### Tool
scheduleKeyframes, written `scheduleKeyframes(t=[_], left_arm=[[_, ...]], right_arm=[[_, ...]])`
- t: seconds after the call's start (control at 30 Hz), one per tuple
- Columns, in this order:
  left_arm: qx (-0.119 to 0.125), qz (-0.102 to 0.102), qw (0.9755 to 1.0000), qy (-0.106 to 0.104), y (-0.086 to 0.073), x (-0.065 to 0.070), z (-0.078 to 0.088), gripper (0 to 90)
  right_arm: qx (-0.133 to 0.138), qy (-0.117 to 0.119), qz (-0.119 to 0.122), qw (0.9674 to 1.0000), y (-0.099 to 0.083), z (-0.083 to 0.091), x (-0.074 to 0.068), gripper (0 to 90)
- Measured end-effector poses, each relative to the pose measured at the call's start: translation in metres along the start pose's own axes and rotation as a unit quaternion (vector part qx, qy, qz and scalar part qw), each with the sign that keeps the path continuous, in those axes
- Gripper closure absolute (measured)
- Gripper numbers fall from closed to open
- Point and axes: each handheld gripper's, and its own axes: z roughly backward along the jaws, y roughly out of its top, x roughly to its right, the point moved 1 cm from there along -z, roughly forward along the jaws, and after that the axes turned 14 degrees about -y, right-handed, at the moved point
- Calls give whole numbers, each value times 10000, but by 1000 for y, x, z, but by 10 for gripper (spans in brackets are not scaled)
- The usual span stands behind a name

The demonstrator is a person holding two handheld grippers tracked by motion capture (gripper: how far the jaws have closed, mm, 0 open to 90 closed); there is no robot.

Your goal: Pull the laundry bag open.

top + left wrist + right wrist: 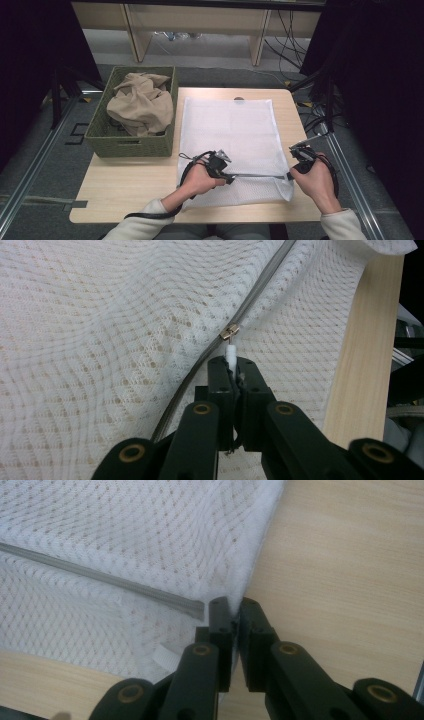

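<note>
The mesh laundry bag (227, 145) is lying flat on the table (125, 185), its zipper (257, 175) running along the near edge. The left gripper (234, 365) is pinching the white zipper pull (231, 352) with jaws closed tight; the slider (229, 331) is sitting at the zipper's left end. The right gripper (232, 605) is clamping the bag's right edge (250, 575) beside the zipper's end, jaws nearly together. Judged from this, the bag is being braced for a zipper run; loading is not yet done. The beige cloth (140, 102) is waiting in the green basket (132, 146), just left of the bag. The table edge is lying close behind both hands, with bare table to the left.
</note>
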Motion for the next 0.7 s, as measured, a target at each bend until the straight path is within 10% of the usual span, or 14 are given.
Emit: scheduleKeyframes(t=[0.33,0.7], left_arm=[[-61,1,9999,91,-5,-4,8,869],[-50,53,9999,135,-12,-7,16,869]], right_arm=[[-37,-21,-259,9997,-1,1,-2,864],[-24,-39,15,10000,0,-1,2,864]])
